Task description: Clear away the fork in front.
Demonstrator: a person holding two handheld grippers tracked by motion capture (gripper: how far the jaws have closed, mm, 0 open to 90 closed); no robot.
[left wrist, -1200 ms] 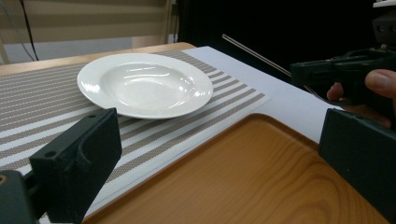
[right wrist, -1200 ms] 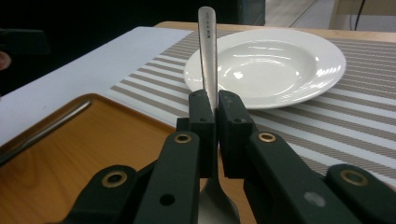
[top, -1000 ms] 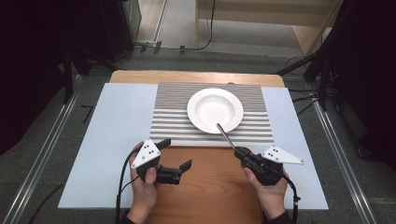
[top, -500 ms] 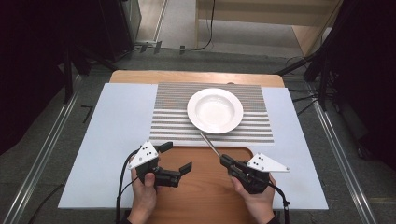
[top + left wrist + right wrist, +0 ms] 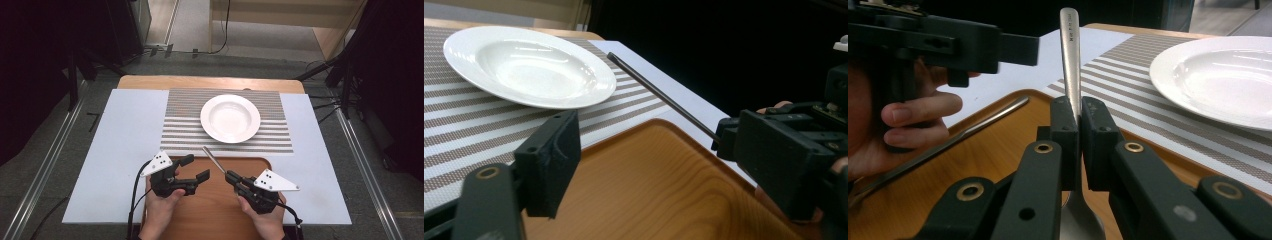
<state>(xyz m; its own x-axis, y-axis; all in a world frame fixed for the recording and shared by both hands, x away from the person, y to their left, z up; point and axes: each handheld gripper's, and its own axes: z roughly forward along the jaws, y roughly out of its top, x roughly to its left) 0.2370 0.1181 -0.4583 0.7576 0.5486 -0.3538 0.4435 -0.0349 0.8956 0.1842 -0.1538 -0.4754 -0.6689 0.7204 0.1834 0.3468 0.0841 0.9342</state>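
Spoon is pinched in the right gripper, handle sticking out toward the plate and stopping just short of its near rim, with the bowl end tucked back under the jaws. The pads are squeezed tight on the flat of the handle, so that grip looks solid.

Looks to me like a handover or a regrip, since the left gripper sits just beside it over the wooden tray, on the near side of the plate. Its jaws have just been closing a bit, but they're spread with nothing between them and touching nothing.

If it were me, I'd line the left jaws up square across the handle, grab it close to the free end, and only let go with the right once the left has clamped, or it'll likely twist and drop onto the tray.

There's also a second long utensil lying on the tray.
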